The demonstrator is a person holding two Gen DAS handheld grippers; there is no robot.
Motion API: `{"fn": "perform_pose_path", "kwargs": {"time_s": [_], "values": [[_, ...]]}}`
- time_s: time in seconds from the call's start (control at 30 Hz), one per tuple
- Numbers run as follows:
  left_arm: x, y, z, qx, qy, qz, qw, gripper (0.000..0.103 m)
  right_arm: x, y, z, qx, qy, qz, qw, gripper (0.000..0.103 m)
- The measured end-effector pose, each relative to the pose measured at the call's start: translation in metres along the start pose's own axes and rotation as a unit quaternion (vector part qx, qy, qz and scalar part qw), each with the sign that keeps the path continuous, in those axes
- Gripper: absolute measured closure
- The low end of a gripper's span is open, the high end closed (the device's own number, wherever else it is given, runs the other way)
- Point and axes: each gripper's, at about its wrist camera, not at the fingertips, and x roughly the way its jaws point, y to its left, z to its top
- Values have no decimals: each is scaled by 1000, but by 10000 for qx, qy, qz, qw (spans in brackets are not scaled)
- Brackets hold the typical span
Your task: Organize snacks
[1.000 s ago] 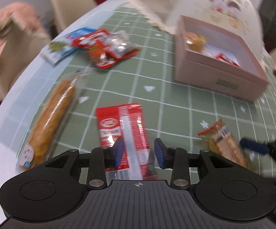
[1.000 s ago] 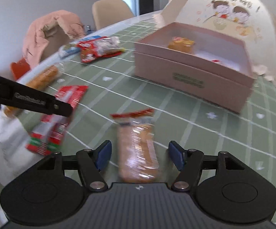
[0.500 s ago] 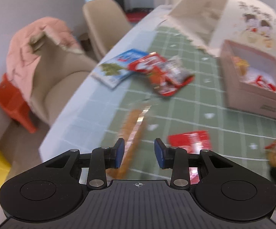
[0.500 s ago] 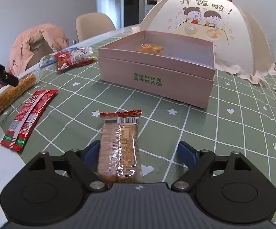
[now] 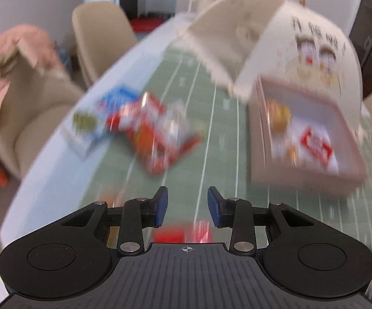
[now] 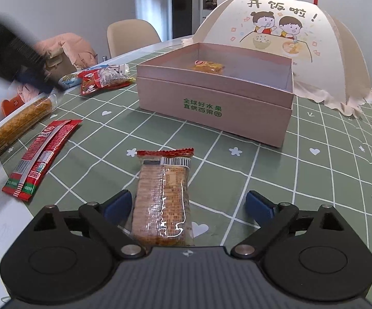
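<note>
Right wrist view shows my right gripper [image 6: 187, 207] with its jaws opening wide around the cracker pack [image 6: 163, 200], which lies flat on the table [image 6: 314, 180]; the pads do not press on it. My left gripper [image 5: 187, 206] is partly parted with nothing between its pads. Inside the pink box [image 6: 217, 103] I see only a yellow snack [image 6: 208, 65] here, plus a red-and-white packet [image 5: 314, 144] in the blurred left view. I judge most remains: the red sachet [image 6: 40, 157], the long roll [image 6: 18, 125] and the far pile [image 6: 103, 78].
</note>
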Motion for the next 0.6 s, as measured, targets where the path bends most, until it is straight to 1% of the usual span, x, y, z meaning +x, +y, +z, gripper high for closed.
{"fn": "perform_pose_path", "kwargs": {"time_s": [0.1, 0.13, 0.2, 0.23, 0.27, 0.3, 0.33, 0.37, 0.43, 0.47, 0.5, 0.53, 0.6], "values": [[35, 7, 46, -188, -202, -14, 9996, 65, 0, 0, 0, 2, -3, -9, 10000, 7], [53, 13, 60, -230, -213, 81, 9995, 65, 0, 0, 0, 5, -4, -13, 10000, 7], [85, 22, 80, -167, -151, 504, 9985, 65, 0, 0, -1, 9, -2, -24, 10000, 7], [101, 27, 86, -139, -79, 689, 9975, 65, 0, 0, -1, 14, 3, -39, 10000, 6], [113, 31, 89, -140, -9, 753, 9971, 65, 0, 0, -1, 25, 9, -57, 10000, 5], [125, 34, 90, -140, 104, 686, 9975, 66, 0, 0, -1, 41, 17, -80, 10000, 5], [132, 34, 88, -94, 206, 537, 9983, 67, 0, 0, -1, 48, 22, -96, 9999, 4], [135, 30, 84, 86, 204, 416, 9989, 67, 0, 0, -1, 50, 22, -92, 9999, 4], [132, 13, 72, 757, 311, 137, 9965, 67, 0, -1, -1, 62, 27, -76, 9999, 3], [127, 5, 63, 1014, 346, 65, 9942, 68, 0, -1, -1, 62, 29, -71, 10000, 3], [121, 1, 53, 1150, 374, -3, 9927, 69, 1, -1, -1, 58, 34, -64, 10000, 2], [114, -3, 43, 1195, 386, -79, 9920, 71, 1, -1, -1, 54, 38, -59, 10000, 2], [97, -9, 17, 1136, 509, -420, 9913, 77, 1, 0, -1, 45, 51, -53, 10000, 1]]}}
